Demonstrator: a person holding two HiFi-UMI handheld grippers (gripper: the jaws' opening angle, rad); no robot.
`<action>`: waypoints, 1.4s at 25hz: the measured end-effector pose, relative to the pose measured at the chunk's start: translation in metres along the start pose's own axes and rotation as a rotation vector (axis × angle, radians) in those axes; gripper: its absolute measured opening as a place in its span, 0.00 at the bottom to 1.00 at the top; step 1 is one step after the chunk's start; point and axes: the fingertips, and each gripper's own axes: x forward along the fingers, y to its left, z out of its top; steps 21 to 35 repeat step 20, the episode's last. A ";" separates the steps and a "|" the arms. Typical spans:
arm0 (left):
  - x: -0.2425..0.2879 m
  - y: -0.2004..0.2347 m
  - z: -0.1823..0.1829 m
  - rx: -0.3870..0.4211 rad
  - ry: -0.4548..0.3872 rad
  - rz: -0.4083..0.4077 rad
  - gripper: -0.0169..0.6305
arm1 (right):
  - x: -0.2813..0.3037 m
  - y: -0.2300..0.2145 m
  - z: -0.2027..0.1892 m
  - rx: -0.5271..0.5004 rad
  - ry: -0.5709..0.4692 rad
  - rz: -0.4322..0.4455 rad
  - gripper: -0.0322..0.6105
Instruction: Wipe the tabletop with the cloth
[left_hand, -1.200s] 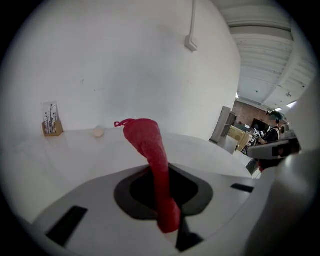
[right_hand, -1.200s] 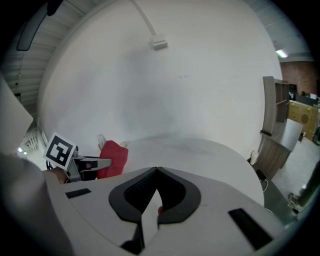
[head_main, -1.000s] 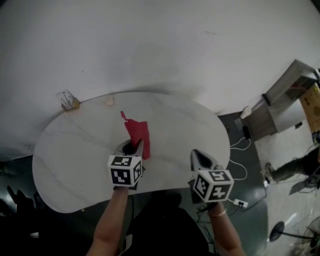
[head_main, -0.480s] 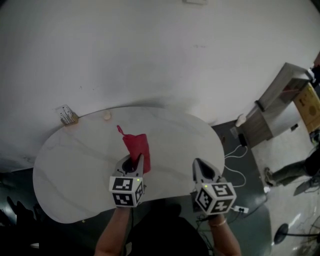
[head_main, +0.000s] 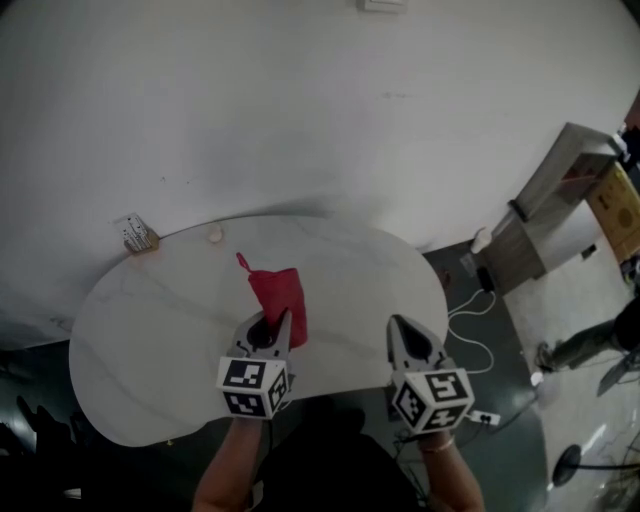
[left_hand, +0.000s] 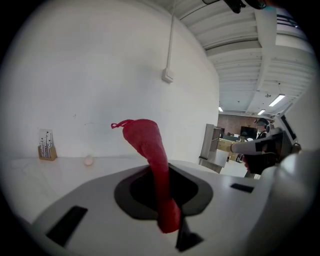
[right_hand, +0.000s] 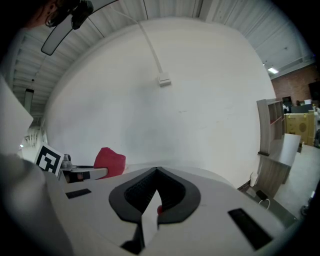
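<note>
Little change from a second ago — left tool (head_main: 268, 328) still clenched on the red cloth (head_main: 280, 297), drawn slightly toward the near edge. Plain white wall (head_main: 300, 120) behind the white marbled rounded counter (head_main: 150, 320). The cloth sits mid-counter, near end pinched. Right tool (head_main: 405, 335) — jaws together, empty, at the near-right edge.

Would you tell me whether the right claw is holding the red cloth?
No, the cloth is clamped in the left claw, while the right claw is shut with nothing in it.
</note>
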 end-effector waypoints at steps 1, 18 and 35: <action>0.000 -0.002 0.001 0.000 -0.003 -0.003 0.10 | -0.001 -0.001 -0.001 -0.006 0.000 -0.002 0.05; -0.006 -0.005 0.001 0.006 -0.005 -0.004 0.10 | -0.008 0.002 0.006 -0.033 -0.031 -0.007 0.05; -0.006 -0.005 0.000 0.005 -0.005 -0.004 0.10 | -0.008 0.003 0.006 -0.034 -0.033 -0.005 0.05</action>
